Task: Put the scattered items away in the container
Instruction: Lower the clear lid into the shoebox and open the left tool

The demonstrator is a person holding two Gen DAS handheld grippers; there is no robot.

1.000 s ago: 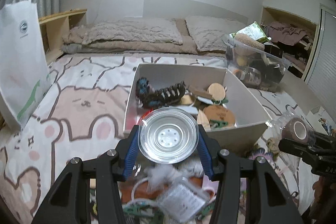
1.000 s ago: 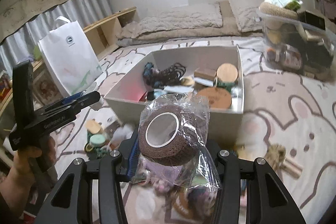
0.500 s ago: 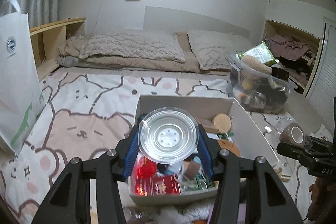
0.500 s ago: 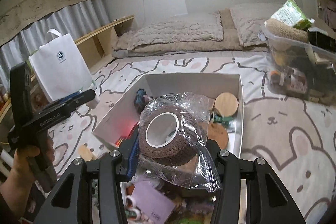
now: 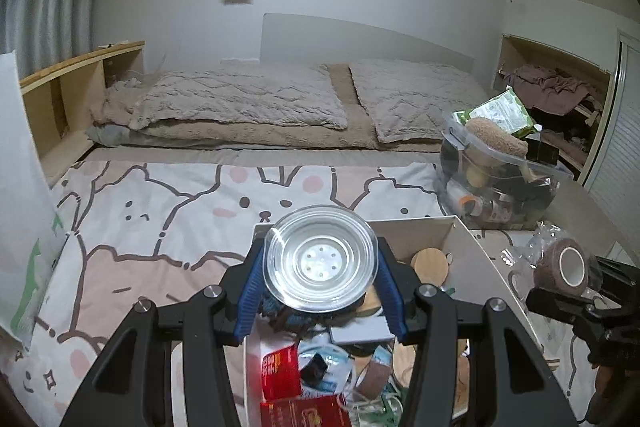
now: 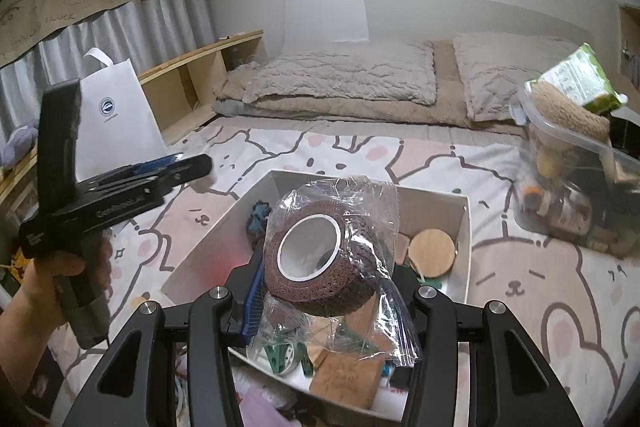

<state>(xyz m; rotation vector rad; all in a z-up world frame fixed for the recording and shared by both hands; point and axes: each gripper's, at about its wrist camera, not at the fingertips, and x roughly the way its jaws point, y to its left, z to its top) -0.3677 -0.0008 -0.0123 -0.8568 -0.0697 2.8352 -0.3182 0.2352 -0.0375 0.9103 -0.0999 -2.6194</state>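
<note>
The clear dish (image 5: pixel 322 264) sits clamped between our left tool (image 5: pixel 320 287) fingers, its round face turned toward the camera, above the white box (image 5: pixel 486 259) on the bed (image 5: pixel 160 211). Our right tool (image 6: pixel 328 291) pinches the bagged brown tape roll (image 6: pixel 320 259), core axis pointing back at us, over the box's near edge. A wooden lid (image 6: pixel 433 251) lies near its far right corner.

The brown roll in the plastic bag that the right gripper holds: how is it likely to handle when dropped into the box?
The brown roll looks soft and light. Its loose bag hangs crinkled, so it may snag. It probably won't roll far in the white box.
</note>
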